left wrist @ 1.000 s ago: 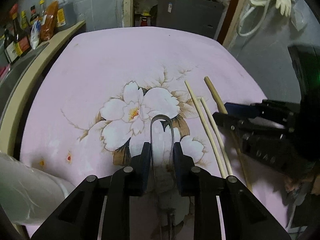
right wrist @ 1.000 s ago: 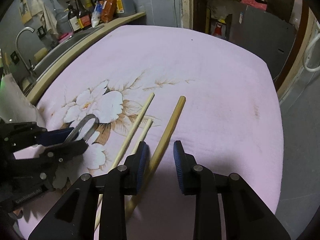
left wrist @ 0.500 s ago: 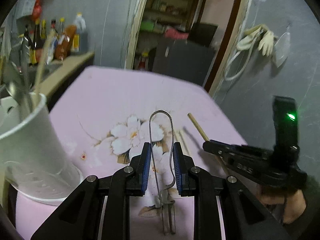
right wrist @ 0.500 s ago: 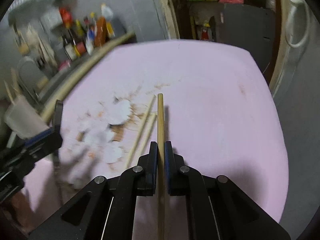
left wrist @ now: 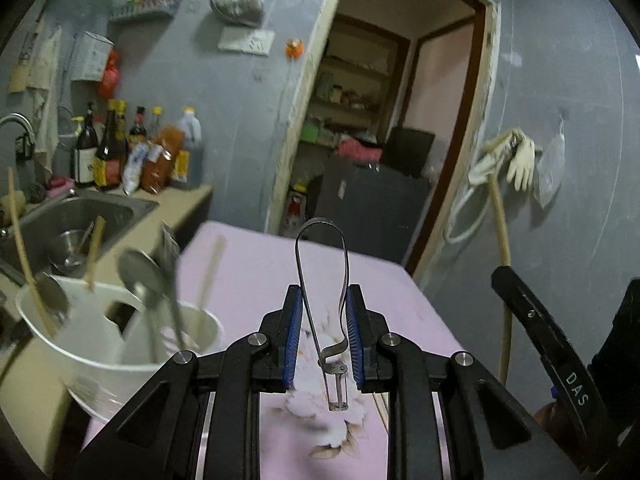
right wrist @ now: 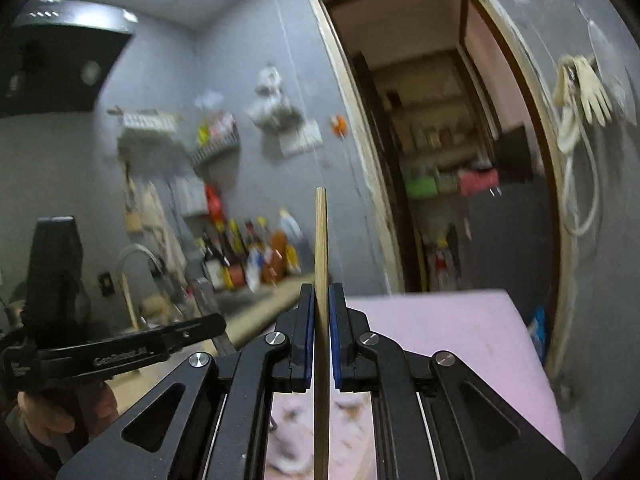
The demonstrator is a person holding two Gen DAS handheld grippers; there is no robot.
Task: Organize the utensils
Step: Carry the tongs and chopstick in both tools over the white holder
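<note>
Utensils: one metal peeler (left wrist: 322, 308) gripped by left fingers (left wrist: 295, 328) | one wooden stick (right wrist: 321, 280) gripped by right fingers (right wrist: 307, 328)

Home kitchen, small and lived-in.
Steel sink (left wrist: 76, 216) with tap (left wrist: 16, 124) set in a beige counter (left wrist: 168, 208); sauce and oil bottles (left wrist: 136, 152) lined along the grey wall; white tub (left wrist: 92, 344) of spoons and chopsticks; wall rack (right wrist: 216, 144) with packets; rubber gloves (left wrist: 516, 156) hung up; doorway (left wrist: 384, 120) to pantry shelves.
</note>
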